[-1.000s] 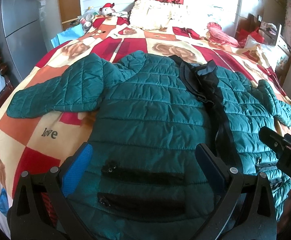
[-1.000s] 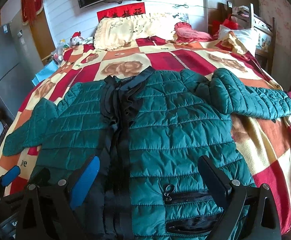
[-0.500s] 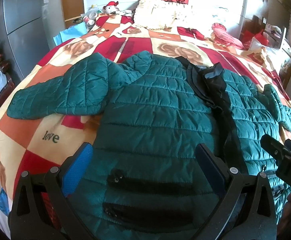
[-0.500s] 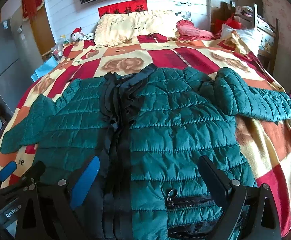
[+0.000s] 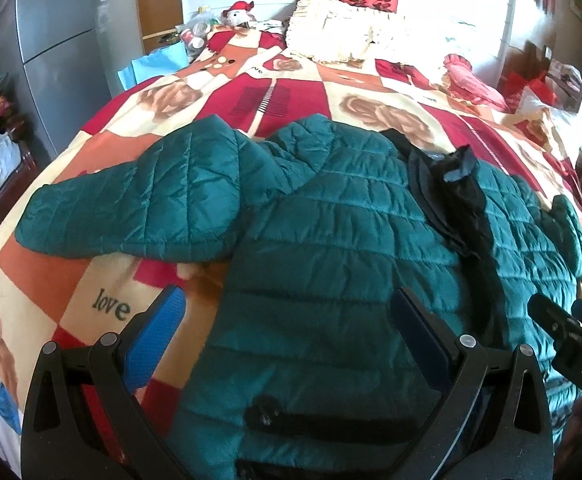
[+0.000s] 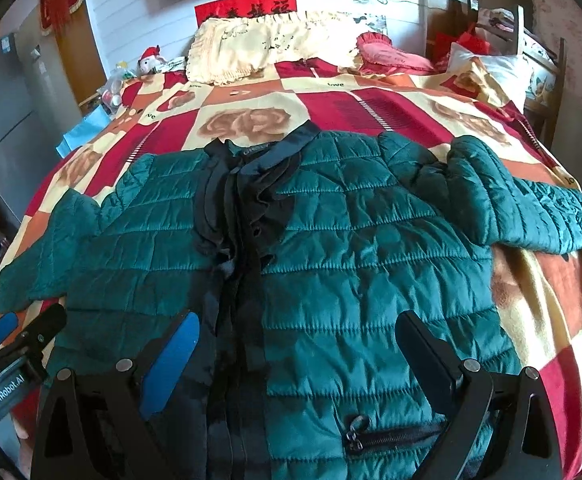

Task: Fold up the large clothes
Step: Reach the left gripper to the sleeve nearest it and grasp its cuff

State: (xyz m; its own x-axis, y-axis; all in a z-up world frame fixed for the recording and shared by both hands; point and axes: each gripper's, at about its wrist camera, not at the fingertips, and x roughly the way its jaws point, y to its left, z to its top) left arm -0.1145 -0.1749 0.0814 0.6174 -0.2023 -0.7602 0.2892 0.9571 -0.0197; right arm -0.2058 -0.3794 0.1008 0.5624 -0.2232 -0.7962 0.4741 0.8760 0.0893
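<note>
A green quilted jacket (image 5: 331, 240) (image 6: 371, 248) lies front up on the bed, with a black zipper strip down the middle and black collar (image 6: 251, 152) at the far end. Its left sleeve (image 5: 131, 208) stretches out to the left, its right sleeve (image 6: 531, 208) to the right. My left gripper (image 5: 287, 320) hovers open above the jacket's left lower front, near a black pocket zipper (image 5: 331, 424). My right gripper (image 6: 297, 336) hovers open above the right lower front, nothing between its fingers. Each gripper shows at the edge of the other's view.
The bed carries a red, orange and cream patchwork blanket (image 5: 103, 304) (image 6: 551, 320). Cream pillows (image 6: 259, 48) and a pink cushion (image 6: 387, 54) lie at the headboard. A grey cabinet (image 5: 59, 40) stands on the left, a wooden chair (image 6: 531, 40) with bags on the right.
Both grippers have shifted forward and slightly left over the jacket; the pocket zippers have slid lower in both views. Both stay open, and the jacket has not moved.
</note>
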